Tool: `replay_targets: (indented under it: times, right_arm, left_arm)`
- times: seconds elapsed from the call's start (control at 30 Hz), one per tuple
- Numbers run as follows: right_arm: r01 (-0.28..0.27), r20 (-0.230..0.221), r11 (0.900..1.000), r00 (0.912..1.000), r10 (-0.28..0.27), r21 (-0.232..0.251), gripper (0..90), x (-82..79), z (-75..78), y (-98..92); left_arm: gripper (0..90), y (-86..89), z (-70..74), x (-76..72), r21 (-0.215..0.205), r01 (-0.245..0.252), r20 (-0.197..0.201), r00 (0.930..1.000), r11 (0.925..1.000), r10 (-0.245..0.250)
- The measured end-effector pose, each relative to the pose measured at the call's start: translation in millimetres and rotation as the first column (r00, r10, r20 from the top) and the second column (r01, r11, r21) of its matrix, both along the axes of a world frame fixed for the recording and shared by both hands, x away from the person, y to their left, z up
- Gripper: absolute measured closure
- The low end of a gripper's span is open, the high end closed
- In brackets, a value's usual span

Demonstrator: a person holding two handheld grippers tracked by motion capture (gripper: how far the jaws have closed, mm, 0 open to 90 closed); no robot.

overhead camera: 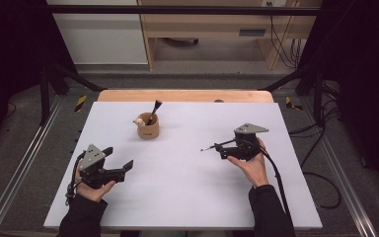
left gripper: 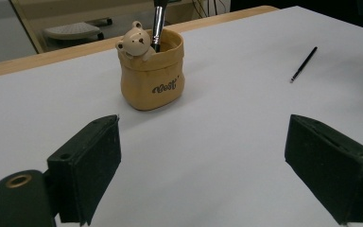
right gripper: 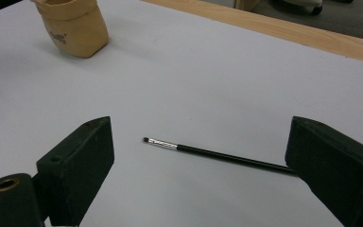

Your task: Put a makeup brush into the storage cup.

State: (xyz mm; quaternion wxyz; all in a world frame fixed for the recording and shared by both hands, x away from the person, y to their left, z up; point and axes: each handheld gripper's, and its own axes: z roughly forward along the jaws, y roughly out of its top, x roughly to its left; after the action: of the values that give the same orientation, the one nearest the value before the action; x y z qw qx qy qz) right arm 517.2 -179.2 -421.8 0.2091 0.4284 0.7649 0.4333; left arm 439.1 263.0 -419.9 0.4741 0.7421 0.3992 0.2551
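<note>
Thin brush (right gripper: pixel 217 153): lying flat on the white table (overhead camera: pixel 187 197), black handle, short silver collar, tiny dark tip; stretching between the right fingers, handle end passing behind the far one.
Right gripper (right gripper: pixel 201 177): hovering with fingers (right gripper: pixel 75 165) spread wide, gripping nothing.
Left gripper (left gripper: pixel 203 170): resting wide apart, gripping nothing.
Tan pot (left gripper: pixel 153 71): standing well beyond the left fingers (left gripper: pixel 85 165), wearing a small bear figure (left gripper: pixel 134 42), holding a thicker brush (left gripper: pixel 158 21) upright.
</note>
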Motion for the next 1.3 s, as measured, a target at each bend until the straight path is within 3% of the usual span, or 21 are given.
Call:
replay_targets:
  times: [0.63, 0.73, 0.9, 1.03, 1.3]
  right_arm:
    - [0.007, -0.052, 1.000, 0.9986, -0.008, -0.022, 10.0, 25.5, -24.2, -0.4]
    - [0.006, -0.066, 1.000, 0.9978, -0.007, -0.015, 10.6, 28.3, -28.3, 2.1]
    - [-0.009, -0.065, 0.999, 0.9979, 0.006, -0.051, 11.1, 33.8, -30.8, 9.6]
    - [-0.011, -0.067, 0.999, 0.9977, 0.008, -0.041, 12.4, 38.4, -33.0, 14.1]
    - [-0.021, -0.100, 0.998, 0.9948, 0.015, -0.060, 14.4, 43.9, -45.9, 17.7]
  left_arm:
    - [10.8, -0.8, -1.9, 1.0, 0.007, 0.008, -0.004, 1.0000, 0.9999, -0.007]
    - [10.8, -1.6, -2.1, 1.2, 0.007, 0.007, -0.002, 1.0000, 1.0000, -0.007]
    - [10.9, -1.8, -2.3, 1.3, 0.016, 0.010, -0.002, 1.0000, 0.9998, -0.009]
    - [10.9, -1.8, -2.2, 1.0, 0.016, 0.010, -0.001, 0.9999, 0.9998, -0.010]
    - [11.0, -2.4, -2.5, 1.2, 0.019, 0.010, -0.002, 0.9999, 0.9998, -0.010]
